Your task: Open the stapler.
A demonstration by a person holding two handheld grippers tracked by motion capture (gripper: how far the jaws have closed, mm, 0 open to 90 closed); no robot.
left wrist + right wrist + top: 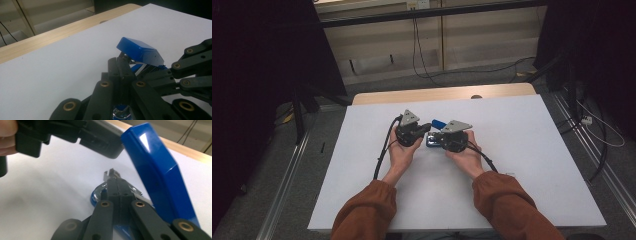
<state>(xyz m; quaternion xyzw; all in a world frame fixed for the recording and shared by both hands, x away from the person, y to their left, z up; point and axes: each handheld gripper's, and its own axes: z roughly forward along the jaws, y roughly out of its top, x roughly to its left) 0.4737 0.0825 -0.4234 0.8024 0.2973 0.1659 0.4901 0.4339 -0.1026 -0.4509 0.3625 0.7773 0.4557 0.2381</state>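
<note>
Stapler [435, 134] work at mid-table: the blue stapler sits wedged between two hand-held claws, its lid swung up and open above the metal magazine. Left gripper [120, 63] has its jaws pressed together, tips tucked just under the raised blue lid [140, 51]; right gripper [115, 182] is likewise closed, its tips pointing at the silver channel [110, 173] with the lid rising just to the right of them (whether either tip pinches metal or merely rests against it cannot be told). Best handled, by the look of it, with one claw bracing the base on the white table [522, 150] while the other works slowly, keeping the sprung lid from snapping down.
</note>
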